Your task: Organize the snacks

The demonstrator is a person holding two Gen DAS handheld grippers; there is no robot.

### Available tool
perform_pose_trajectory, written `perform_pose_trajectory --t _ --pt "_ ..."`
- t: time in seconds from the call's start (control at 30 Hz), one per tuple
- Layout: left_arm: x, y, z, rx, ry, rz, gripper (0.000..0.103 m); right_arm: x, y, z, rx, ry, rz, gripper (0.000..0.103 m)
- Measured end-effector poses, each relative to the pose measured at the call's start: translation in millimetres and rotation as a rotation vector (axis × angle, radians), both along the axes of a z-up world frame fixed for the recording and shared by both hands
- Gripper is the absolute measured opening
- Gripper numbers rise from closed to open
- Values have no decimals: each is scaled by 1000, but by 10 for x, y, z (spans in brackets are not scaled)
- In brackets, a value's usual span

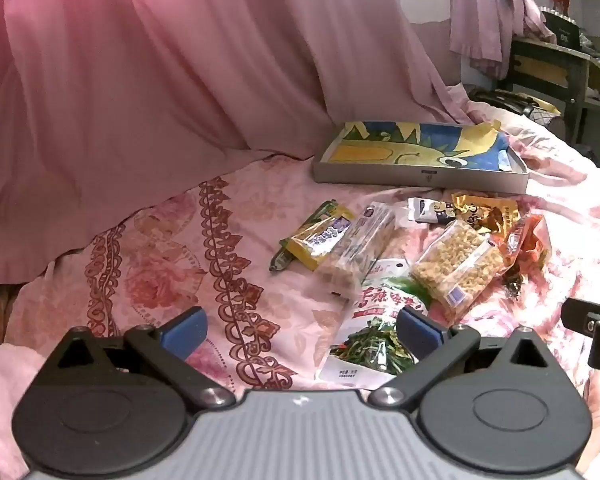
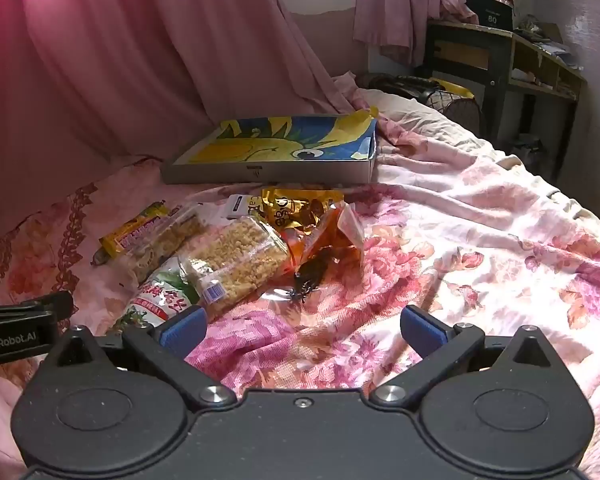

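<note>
Both tools hang spread and empty over the flowered pink bed (image 2: 480, 240). The heap of crinkly snack packets (image 1: 412, 248) lies ahead-right of the left tool (image 1: 300, 330) and ahead-left of the right tool (image 2: 302, 330), with a clear bag of pale puffed pieces (image 2: 236, 264) angled diagonally on top. The shallow grey tray with a blue-and-yellow cartoon liner (image 2: 268, 172) sits just beyond.

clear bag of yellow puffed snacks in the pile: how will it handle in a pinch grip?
The clear bag is probably light for its size: it looks full of airy puffed pieces. The glossy film may be slippery and give under the pads. Contents likely crush if squeezed hard. It leans on the green packet, so lifting may shift that.
</note>
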State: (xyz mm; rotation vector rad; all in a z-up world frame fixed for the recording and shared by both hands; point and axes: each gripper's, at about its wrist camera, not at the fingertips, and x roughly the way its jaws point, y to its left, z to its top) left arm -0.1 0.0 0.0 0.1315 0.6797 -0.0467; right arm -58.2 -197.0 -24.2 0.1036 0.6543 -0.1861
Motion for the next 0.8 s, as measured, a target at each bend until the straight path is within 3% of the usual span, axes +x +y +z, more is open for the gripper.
perform_pose_trajectory --t 0.8 --pt "-12 33 2 -2 12 5 103 9 -18 -3 2 9 0 102"
